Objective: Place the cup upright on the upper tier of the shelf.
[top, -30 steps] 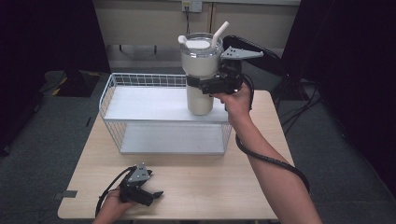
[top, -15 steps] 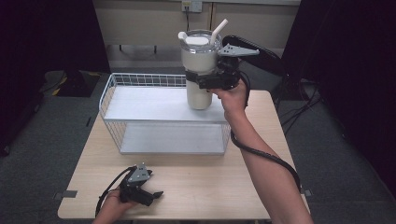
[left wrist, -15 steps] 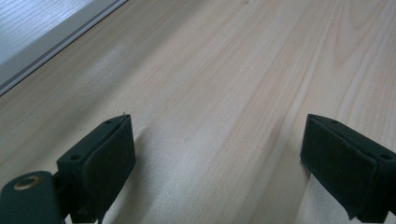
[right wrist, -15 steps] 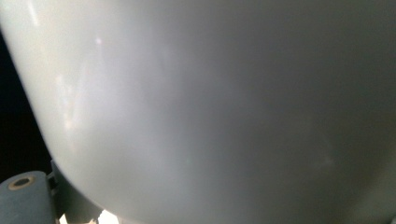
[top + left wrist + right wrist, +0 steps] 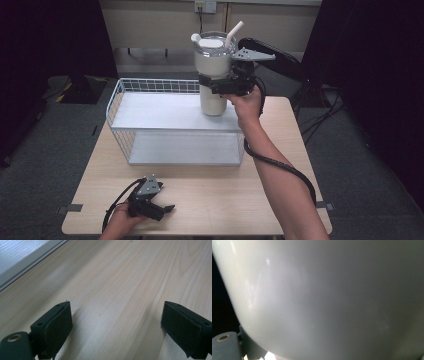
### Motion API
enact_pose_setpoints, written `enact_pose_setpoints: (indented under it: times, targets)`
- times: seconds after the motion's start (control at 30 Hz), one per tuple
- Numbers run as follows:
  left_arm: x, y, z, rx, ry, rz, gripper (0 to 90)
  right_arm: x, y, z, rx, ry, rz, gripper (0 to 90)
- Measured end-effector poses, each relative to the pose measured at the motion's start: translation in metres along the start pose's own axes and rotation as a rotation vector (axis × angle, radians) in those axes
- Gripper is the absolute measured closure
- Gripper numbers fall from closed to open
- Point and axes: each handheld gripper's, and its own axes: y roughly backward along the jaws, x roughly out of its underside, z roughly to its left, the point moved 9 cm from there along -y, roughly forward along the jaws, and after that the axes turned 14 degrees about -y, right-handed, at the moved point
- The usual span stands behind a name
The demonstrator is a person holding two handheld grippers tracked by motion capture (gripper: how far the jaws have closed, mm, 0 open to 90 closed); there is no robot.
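Right claw clamps the cream tumbler; left claw rests wide open, empty.

No readable text, labels, brands or numbers anywhere — none legible on the tumbler, the wire basket or the table. Wall plate far behind — too small to tell any marking.

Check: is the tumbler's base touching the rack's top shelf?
Cannot tell. In the high view the tumbler, clamped by the right gripper, overlaps the shelf; no gap or contact shows.
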Motion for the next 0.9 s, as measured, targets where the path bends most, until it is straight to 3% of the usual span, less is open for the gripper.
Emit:
enact_pose_setpoints:
  times: [0.9]
  targets:
    - [0.000, 0.000, 0.000, -0.001, -0.004, 0.001, 9.5, 0.016, -0.009, -0.003, 0.000, 0.004, -0.006, 7.3]
